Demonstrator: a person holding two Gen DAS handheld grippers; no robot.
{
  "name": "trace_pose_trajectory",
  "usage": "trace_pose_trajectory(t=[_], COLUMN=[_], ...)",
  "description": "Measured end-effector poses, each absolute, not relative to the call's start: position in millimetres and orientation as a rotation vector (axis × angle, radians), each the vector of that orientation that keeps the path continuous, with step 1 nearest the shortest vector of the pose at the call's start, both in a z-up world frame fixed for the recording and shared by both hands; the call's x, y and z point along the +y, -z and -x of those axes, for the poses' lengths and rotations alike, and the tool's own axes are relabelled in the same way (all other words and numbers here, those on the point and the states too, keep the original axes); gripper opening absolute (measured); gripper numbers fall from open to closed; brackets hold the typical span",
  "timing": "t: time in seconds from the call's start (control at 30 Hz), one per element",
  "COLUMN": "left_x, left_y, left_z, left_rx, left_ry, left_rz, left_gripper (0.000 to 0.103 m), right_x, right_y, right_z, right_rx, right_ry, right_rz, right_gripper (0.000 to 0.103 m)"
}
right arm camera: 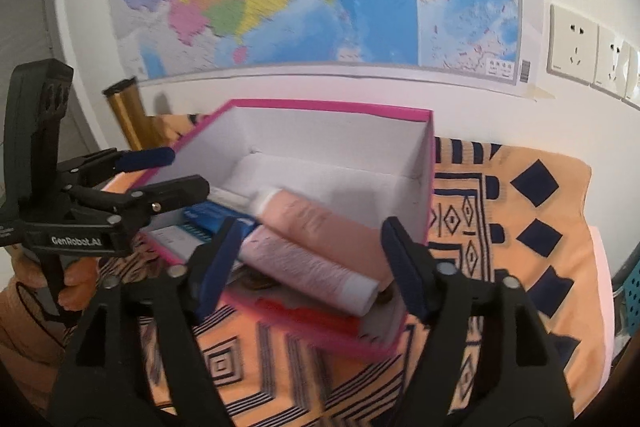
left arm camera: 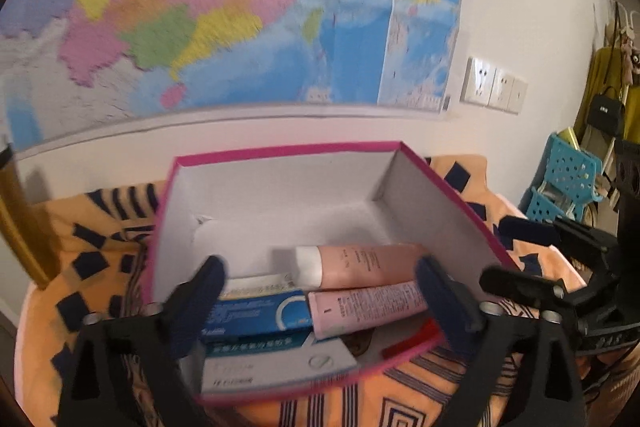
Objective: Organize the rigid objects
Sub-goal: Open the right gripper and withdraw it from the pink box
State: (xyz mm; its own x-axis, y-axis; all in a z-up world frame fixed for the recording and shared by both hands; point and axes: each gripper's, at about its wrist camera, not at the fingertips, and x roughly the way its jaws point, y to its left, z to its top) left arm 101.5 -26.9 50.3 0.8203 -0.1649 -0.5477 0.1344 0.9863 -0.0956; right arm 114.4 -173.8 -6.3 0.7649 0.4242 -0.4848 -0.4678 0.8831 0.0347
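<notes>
A pink box (left arm camera: 280,151) with a white inside sits on the orange patterned cloth; it also shows in the right wrist view (right arm camera: 332,105). In it lie two pink tubes (left arm camera: 360,263) (right arm camera: 320,227) side by side and blue-and-white medicine packets (left arm camera: 260,315) (right arm camera: 208,217). My left gripper (left arm camera: 320,283) is open and empty, its fingers over the box's near part. My right gripper (right arm camera: 310,247) is open and empty, just in front of the box over the tubes. The left gripper also shows at the left of the right wrist view (right arm camera: 184,173).
A map (left arm camera: 200,7) hangs on the white wall behind the table, with wall sockets (left arm camera: 494,85) to its right. A blue perforated basket (left arm camera: 564,183) stands at the far right. A gold post (right arm camera: 128,111) stands behind the box at left.
</notes>
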Motion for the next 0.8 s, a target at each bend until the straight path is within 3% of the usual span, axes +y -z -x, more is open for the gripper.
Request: trace_pose_trajectory(t=[0.17,0.8], left_x=[-13.8,-7.2], left_y=[-46.2,13.3], left_z=[-66.8,-8.6], left_rx=[0.567,0.708], left_ry=[0.083,-0.071], left_rz=[0.064,0.054], left_gripper=[0.103,0.103], right_x=[-163.8,-145.3], right_y=[19.2,73.8], right_z=[-79.2,-29.8], right_rx=[0.446,0.525], right_ry=[-0.455,-0.408], right_rz=[0.115,0.070], right_gripper=[0.102,0.102])
